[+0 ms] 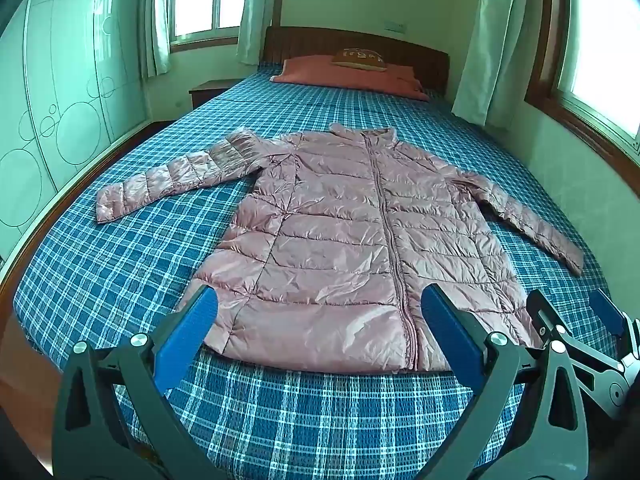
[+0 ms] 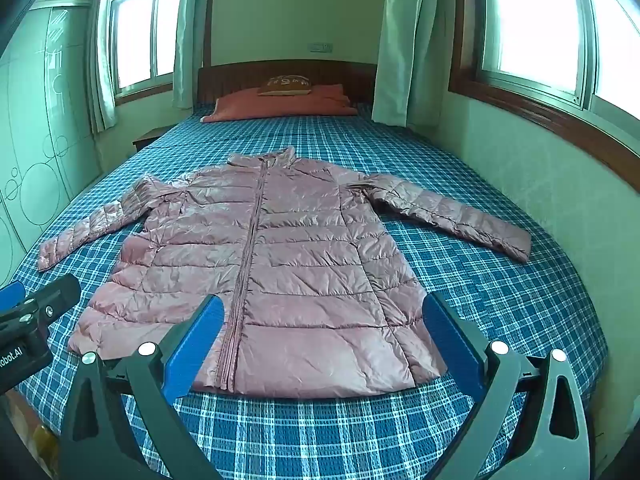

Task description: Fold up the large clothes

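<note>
A shiny pink quilted jacket (image 1: 344, 240) (image 2: 272, 264) lies flat and zipped on the blue plaid bed (image 1: 120, 256) (image 2: 500, 300), collar toward the headboard, both sleeves spread out sideways. My left gripper (image 1: 320, 312) hovers open above the hem's left half, with nothing between its blue pads (image 1: 188, 332). My right gripper (image 2: 324, 316) hangs open over the hem's right half, also holding nothing. In the left wrist view the right gripper (image 1: 568, 312) shows at the right edge; in the right wrist view the left gripper (image 2: 36, 296) shows at the left edge.
A red pillow (image 1: 352, 76) with a small brown cushion (image 1: 360, 58) lies at the wooden headboard. A wardrobe (image 1: 60, 100) runs along the left side, a wall with windows (image 2: 540, 32) and curtains along the right. A nightstand (image 1: 208, 90) stands beside the bed's far left.
</note>
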The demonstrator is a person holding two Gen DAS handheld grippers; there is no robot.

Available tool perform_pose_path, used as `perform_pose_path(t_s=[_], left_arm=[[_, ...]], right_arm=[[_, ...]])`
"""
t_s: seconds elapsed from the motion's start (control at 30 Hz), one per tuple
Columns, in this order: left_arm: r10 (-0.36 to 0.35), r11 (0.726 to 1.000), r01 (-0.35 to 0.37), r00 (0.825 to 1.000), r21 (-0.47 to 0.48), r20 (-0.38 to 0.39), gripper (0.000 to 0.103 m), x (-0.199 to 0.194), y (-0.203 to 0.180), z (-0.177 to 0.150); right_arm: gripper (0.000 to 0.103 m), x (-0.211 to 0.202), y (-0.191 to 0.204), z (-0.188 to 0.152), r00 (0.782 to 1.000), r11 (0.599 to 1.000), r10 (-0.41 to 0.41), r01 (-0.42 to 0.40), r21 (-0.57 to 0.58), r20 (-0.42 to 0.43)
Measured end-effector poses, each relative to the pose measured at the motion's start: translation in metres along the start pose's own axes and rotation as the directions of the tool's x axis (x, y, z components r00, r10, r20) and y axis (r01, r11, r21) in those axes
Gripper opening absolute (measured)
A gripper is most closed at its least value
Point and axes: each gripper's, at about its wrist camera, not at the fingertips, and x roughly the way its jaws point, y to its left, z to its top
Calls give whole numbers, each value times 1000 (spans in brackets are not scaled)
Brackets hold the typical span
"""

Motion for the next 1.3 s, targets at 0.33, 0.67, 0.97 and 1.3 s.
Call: perform_pose_path(t_s=[0.33, 0.67, 0.97, 1.3], left_arm=[[1, 1000, -1, 1000, -1, 4, 101, 2, 0, -1], [1, 1000, -1, 1000, -1, 3, 101, 1, -1, 1], [2, 1000, -2, 1000, -2, 2, 101, 3, 0, -1], [4, 1000, -4, 1000, -3, -3, 101, 5, 1, -6]], right_arm=[[99, 1, 2, 0, 1000, 1000, 3, -3, 0, -2], [99, 2, 3, -1, 1000, 1000, 2, -2, -1, -3], [99, 3, 3, -1, 1000, 1000, 1, -1, -2, -6], [99, 5, 3, -2, 1000, 1000, 2, -2, -2, -7]])
